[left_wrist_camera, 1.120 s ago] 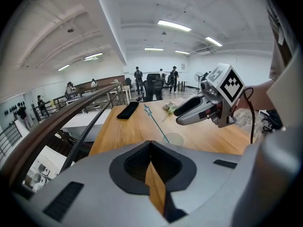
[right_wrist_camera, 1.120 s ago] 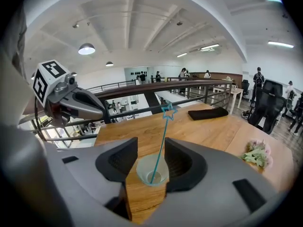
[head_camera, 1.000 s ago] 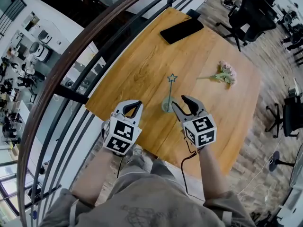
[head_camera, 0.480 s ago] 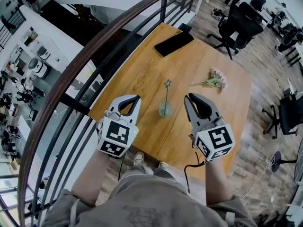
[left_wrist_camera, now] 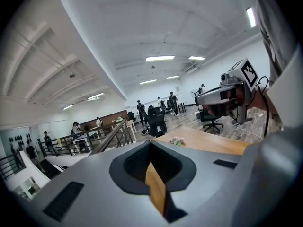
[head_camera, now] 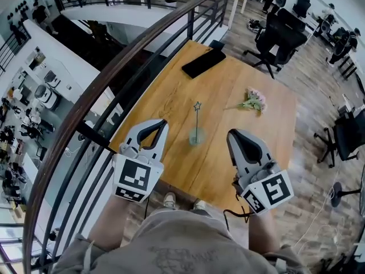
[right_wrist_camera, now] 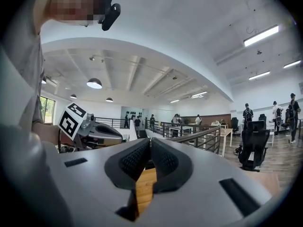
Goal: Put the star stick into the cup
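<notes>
Thin wire star stick (head_camera: 197,117), stood upright in the small pale translucent cup (head_camera: 195,137) on the wooden bench (head_camera: 228,90), so both the left gripper (head_camera: 161,124) and the right gripper (head_camera: 232,135) are held clear either side, each pressed together on nothing.

A wooden table (head_camera: 171,107) stands just beside a curved railing (head_camera: 94,93). A black phone (head_camera: 203,63) lies flat near the table's far corner. A small bunch of pink flowers (head_camera: 251,100) lies near its right edge, well apart from the phone. Black office chairs (head_camera: 279,27) stand behind.
</notes>
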Available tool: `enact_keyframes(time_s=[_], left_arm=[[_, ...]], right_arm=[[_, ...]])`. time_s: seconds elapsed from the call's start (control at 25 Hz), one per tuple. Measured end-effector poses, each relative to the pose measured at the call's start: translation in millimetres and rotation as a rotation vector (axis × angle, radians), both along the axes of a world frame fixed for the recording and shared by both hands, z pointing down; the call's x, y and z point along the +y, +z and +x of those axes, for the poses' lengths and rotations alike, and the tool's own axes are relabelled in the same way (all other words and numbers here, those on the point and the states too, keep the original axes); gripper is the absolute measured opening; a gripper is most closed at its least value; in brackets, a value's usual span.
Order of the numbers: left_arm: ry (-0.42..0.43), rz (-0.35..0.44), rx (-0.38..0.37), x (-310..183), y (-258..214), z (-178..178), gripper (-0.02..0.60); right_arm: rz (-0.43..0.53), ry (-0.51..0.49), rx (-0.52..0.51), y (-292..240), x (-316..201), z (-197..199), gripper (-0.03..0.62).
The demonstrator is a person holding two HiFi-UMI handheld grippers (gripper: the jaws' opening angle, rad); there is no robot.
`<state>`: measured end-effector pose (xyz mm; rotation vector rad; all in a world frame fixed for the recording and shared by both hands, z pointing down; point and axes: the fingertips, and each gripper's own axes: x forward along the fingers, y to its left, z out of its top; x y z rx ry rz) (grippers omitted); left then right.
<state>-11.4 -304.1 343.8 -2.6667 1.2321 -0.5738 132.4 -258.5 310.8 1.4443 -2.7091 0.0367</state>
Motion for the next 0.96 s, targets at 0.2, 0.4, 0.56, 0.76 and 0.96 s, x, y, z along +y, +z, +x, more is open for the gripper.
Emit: enact_keyframes(time_s=[0.2,0.4,0.56,0.76,0.96], left_arm=[[0.005,-0.027,0.028,18,2,1,0.017],[0.028,-0.006,0.039,37,0,2,0.017],[0.017,-0.029,0.03,38,10,2,0.017],[0.015,-0.032,0.021,39,10,4,0.017],[0.007,-0.027,0.025,37,8,2,0.017]], right_arm=[[-0.015,-0.018,-0.022,4,20,-7,0.037],[-0.047,-0.045,-0.02,18,32,-15,0.037],[-0.066,-0.051,-0.037,22,32,-13,0.037],[-0.058,-0.052,-0.035,17,31,-12,0.037],[-0.051,-0.053,-0.028,16,29,-12,0.036]])
